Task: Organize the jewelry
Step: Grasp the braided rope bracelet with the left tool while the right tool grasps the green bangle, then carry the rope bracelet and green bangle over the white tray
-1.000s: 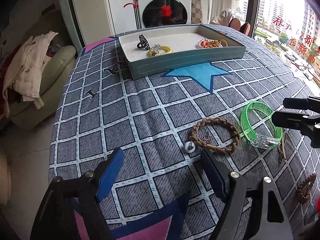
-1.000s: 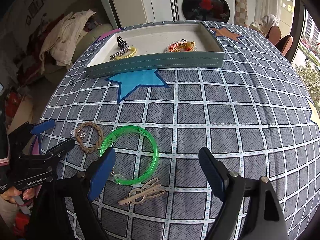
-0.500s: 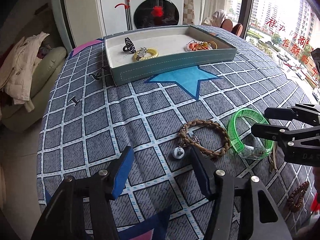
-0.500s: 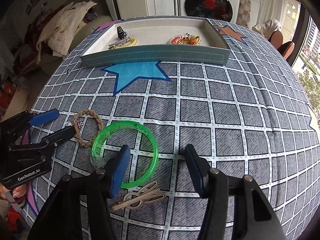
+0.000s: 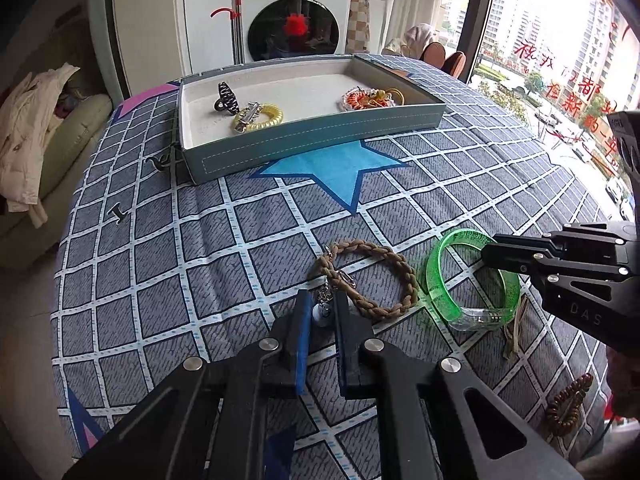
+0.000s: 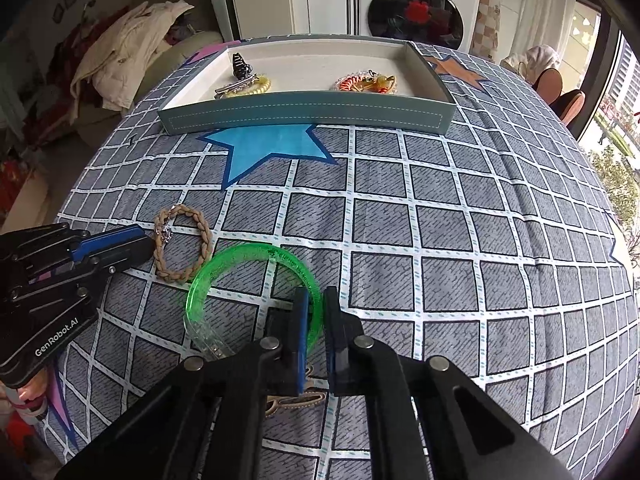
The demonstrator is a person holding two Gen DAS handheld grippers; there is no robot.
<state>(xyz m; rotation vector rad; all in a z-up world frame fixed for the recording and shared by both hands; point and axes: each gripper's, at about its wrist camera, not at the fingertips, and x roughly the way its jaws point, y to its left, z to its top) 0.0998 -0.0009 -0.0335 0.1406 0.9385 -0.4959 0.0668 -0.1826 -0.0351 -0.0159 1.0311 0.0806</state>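
My left gripper (image 5: 322, 308) is shut on the white bead charm (image 5: 321, 315) that hangs by a chain from the brown braided bracelet (image 5: 384, 264), which lies on the grid cloth. My right gripper (image 6: 315, 307) is shut on the near right rim of the green translucent bangle (image 6: 224, 268), which rests on the cloth; the bangle also shows in the left wrist view (image 5: 438, 268). The grey-blue tray (image 6: 308, 114) at the far side holds a black claw clip (image 6: 239, 65), a yellow coil tie with a metal clip (image 6: 250, 86) and an orange woven piece (image 6: 366, 83).
A beige clip (image 6: 296, 400) lies under my right gripper. A brown bead bracelet (image 5: 568, 404) lies at the near right. A small dark hairpin (image 5: 118, 213) and a dark clip (image 5: 160, 162) lie left of the tray. A sofa with clothes stands to the left.
Both grippers moved forward and down and closed: the left onto the bead charm of the braided bracelet, the right onto the green bangle's rim.
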